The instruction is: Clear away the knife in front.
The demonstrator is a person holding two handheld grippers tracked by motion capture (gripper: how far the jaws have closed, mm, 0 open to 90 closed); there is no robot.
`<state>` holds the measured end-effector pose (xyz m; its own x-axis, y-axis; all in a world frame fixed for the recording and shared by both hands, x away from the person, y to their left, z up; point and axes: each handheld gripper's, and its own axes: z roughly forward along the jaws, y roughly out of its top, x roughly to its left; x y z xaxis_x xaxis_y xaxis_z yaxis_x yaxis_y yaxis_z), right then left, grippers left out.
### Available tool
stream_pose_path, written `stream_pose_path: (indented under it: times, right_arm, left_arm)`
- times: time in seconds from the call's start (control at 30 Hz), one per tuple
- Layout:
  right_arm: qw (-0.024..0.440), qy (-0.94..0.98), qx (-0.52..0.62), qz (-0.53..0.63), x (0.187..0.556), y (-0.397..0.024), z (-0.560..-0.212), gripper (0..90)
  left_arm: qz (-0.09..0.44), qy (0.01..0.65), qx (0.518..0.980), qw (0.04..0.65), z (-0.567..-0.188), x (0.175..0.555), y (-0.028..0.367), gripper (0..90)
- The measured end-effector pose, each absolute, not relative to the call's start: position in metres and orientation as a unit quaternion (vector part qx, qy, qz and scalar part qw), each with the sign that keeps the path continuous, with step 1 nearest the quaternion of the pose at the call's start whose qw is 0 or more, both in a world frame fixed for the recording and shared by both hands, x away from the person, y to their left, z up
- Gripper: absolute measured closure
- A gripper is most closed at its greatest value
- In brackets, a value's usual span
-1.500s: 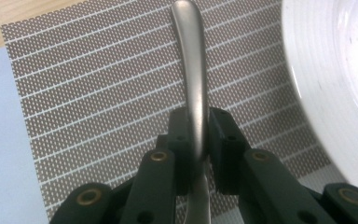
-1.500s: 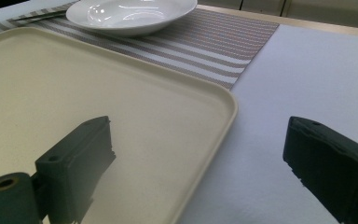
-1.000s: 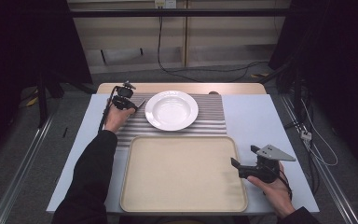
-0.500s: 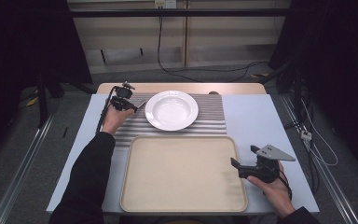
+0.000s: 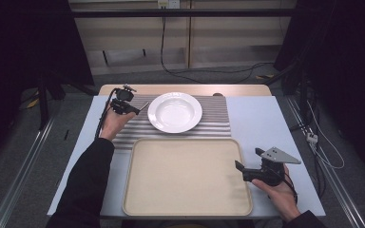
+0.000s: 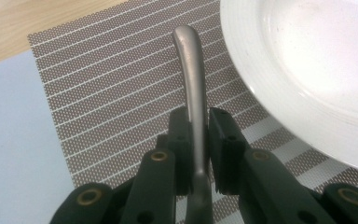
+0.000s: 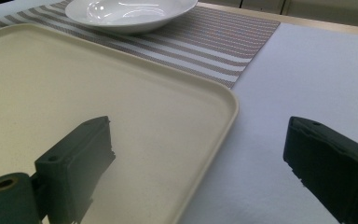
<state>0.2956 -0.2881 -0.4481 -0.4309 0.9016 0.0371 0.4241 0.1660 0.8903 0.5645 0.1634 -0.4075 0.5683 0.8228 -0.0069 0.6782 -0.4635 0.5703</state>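
My left gripper [image 5: 132, 108] hovers over the left end of the striped placemat [image 5: 214, 124], just left of the white plate [image 5: 175, 111]. In the left gripper view its jaws [image 6: 198, 128] are shut on a silver metal utensil handle [image 6: 189, 60]. The handle's rounded end points out past the pads toward the plate rim [image 6: 279, 93], and the utensil's other end is hidden. My right gripper [image 5: 248, 160] is held open at the right edge of the beige tray [image 5: 185, 175]. In the right gripper view nothing is between its fingers [image 7: 200, 144].
The tray [image 7: 98, 93] is bare and lies in front of the placemat [image 7: 223, 42]. The plate [image 7: 126, 11] holds nothing. Pale blue tabletop [image 5: 261, 118] lies to the right of the mat, and a wooden strip runs along the far edge.
My left gripper has drifted a little to the left and toward me with the utensil still in it. The right gripper has stayed put.
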Motion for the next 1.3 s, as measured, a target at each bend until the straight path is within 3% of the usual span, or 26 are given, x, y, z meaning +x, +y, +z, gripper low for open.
stream_pose_path:
  times: [1.3]
  right_arm:
    - [0.270, 0.717, 0.458, 0.450, 0.293, -0.286, -0.446, 8.1]
  left_arm:
    - [0.160, 0.403, 0.843, 0.319, -0.376, 0.489, 0.166, 80.0]
